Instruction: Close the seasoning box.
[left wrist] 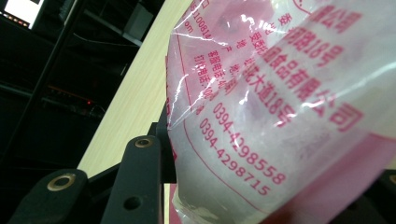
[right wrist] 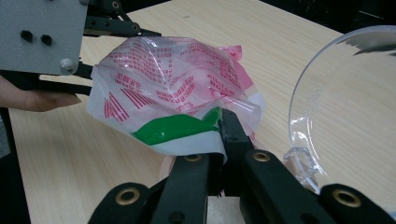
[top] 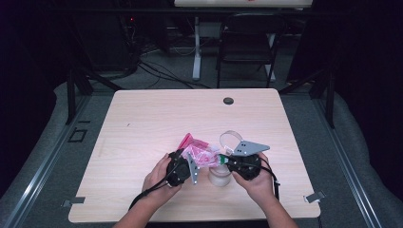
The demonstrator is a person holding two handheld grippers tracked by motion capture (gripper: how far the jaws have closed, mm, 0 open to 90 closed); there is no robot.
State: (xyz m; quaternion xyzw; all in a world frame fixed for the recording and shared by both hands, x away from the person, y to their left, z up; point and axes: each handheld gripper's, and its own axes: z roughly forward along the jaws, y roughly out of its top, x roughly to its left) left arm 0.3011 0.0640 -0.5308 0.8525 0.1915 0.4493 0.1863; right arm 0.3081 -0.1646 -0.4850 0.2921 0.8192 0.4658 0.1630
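A: The room is dark behind a pale wooden table (top: 142,123), with a folding chair (top: 247,40) and cables on the floor beyond. What sits near the person's edge?

B: From the high view, a pink-printed plastic bag (top: 199,153) is stretched between 2 grippers. The left gripper (top: 186,164) is at the bag's left end, the right gripper (top: 227,160) at its right end. A small clear cup (top: 219,175) stands just below the bag, and a clear lid (top: 229,138) lies just behind it.

A: And the left gripper view?

B: The bag (left wrist: 280,107) presses right against the camera, red print across it. 1 black jaw stands beside the film; I'd judge the jaws are clamped on the bag, anchoring that end.

A: The right gripper view?

B: Its jaws are pinched narrow on the bag (right wrist: 173,93), at the green and white corner, the bag lifted off the table. The lid (right wrist: 317,102) is right of the bag. Pulling from 2 ends likely aims to tear it open over the cup.
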